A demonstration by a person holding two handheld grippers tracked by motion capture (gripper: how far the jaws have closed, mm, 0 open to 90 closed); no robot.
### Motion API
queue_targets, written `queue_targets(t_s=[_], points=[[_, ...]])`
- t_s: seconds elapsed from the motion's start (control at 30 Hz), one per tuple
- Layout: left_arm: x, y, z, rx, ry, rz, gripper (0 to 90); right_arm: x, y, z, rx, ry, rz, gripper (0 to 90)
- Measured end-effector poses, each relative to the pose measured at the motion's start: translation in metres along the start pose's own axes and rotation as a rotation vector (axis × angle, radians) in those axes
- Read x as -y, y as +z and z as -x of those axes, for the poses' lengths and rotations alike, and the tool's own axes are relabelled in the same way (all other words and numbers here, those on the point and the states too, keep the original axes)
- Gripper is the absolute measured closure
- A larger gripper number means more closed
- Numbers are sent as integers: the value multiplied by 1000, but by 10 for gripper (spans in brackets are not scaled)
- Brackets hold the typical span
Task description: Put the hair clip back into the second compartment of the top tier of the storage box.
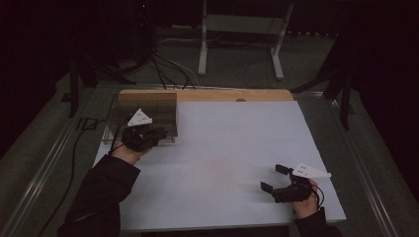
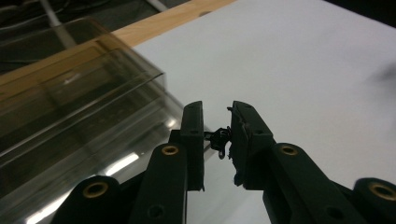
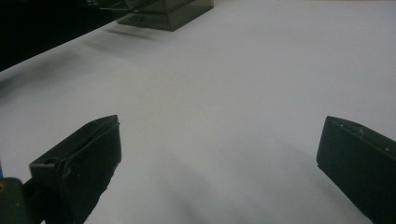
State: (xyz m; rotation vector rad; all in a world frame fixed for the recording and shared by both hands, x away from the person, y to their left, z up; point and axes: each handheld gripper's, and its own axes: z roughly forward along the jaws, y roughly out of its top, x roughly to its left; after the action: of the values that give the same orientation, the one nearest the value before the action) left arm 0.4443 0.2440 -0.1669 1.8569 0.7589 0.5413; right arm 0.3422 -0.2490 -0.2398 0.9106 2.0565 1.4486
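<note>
The left tongs (image 2: 217, 140) are pinching a small black clip-like piece (image 2: 219, 141) between nearly closed jaws, just beside the clear plastic box (image 2: 70, 116). The right tongs (image 1: 275, 178) are hovering spread wide, holding nothing, well apart from that box over the white table (image 1: 232, 148); the room behind the box is lying dark.

You see a white surface (image 1: 222, 148) with a tan far edge, a smoky clear box (image 1: 148, 111), black claws.
</note>
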Motion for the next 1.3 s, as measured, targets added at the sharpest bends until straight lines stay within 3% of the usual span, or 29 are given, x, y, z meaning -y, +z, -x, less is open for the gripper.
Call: queue_targets(t_s=[0.8, 1.3], points=[[16, -20, -40, -92, -98, 21, 769, 0, 1, 0, -7, -3, -8, 0], [31, -15, -57, -115, -173, 18, 768, 0, 0, 0, -4, 0, -5, 0]])
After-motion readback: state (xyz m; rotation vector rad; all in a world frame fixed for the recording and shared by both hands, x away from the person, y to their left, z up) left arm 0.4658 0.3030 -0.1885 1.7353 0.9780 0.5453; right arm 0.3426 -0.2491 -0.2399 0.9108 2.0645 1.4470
